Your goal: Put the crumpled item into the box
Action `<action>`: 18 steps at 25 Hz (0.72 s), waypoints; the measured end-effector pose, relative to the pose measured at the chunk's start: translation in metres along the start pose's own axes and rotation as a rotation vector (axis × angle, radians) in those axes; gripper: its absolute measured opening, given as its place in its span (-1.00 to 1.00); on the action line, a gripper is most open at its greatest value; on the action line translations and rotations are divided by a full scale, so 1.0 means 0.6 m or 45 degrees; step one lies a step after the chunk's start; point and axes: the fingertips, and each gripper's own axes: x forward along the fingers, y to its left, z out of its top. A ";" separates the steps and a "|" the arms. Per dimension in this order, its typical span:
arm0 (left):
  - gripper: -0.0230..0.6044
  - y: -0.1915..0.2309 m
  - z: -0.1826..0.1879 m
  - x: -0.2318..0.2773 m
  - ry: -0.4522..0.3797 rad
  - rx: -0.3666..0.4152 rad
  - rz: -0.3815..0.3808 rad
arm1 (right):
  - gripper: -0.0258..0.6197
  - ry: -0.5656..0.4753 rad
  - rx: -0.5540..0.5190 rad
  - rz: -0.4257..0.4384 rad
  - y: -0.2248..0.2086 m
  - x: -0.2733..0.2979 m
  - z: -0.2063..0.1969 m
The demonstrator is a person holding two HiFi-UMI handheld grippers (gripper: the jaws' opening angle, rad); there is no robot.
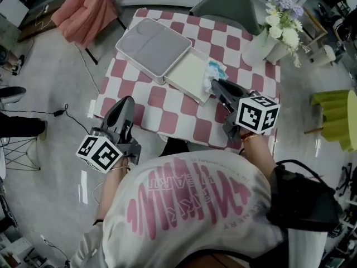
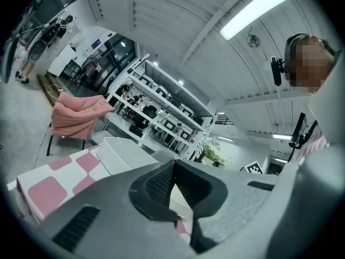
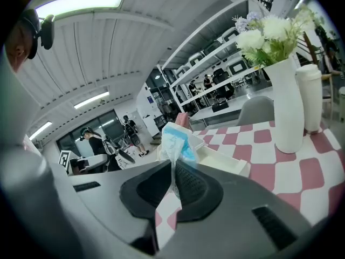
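A crumpled white and blue item (image 1: 214,71) hangs over the near right edge of the open box (image 1: 189,74). My right gripper (image 1: 212,85) is shut on it; in the right gripper view the crumpled item (image 3: 177,144) rises from between the closed pads. The box's grey lid (image 1: 153,48) lies open to the left of the cream tray, whose inside shows nothing in it. My left gripper (image 1: 124,106) hovers at the table's near left edge, jaws shut with nothing between them (image 2: 173,185).
A white vase of flowers (image 1: 279,29) and a white cup (image 3: 310,96) stand at the table's far right corner. A grey chair (image 1: 234,7) sits behind the pink checked table (image 1: 184,119). A chair draped in pink cloth (image 1: 86,7) stands far left. Cables lie on the floor.
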 end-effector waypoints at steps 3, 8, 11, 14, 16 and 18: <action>-0.90 0.028 0.006 0.011 -0.003 -0.019 0.021 | -0.87 0.029 0.003 -0.010 -0.017 0.027 0.004; -0.90 0.068 -0.002 0.018 0.012 -0.050 0.050 | -0.87 0.088 -0.013 -0.033 -0.042 0.069 -0.001; -0.90 0.082 -0.011 0.016 0.024 -0.078 0.069 | -0.87 0.143 -0.030 -0.044 -0.051 0.090 -0.010; -0.90 0.095 -0.013 0.014 0.026 -0.089 0.085 | -0.87 0.180 -0.041 -0.048 -0.057 0.110 -0.017; -0.90 0.102 -0.015 0.013 0.029 -0.096 0.097 | -0.87 0.201 -0.034 -0.052 -0.064 0.120 -0.023; -0.90 0.108 -0.017 0.011 0.028 -0.103 0.110 | -0.87 0.227 -0.032 -0.060 -0.072 0.129 -0.030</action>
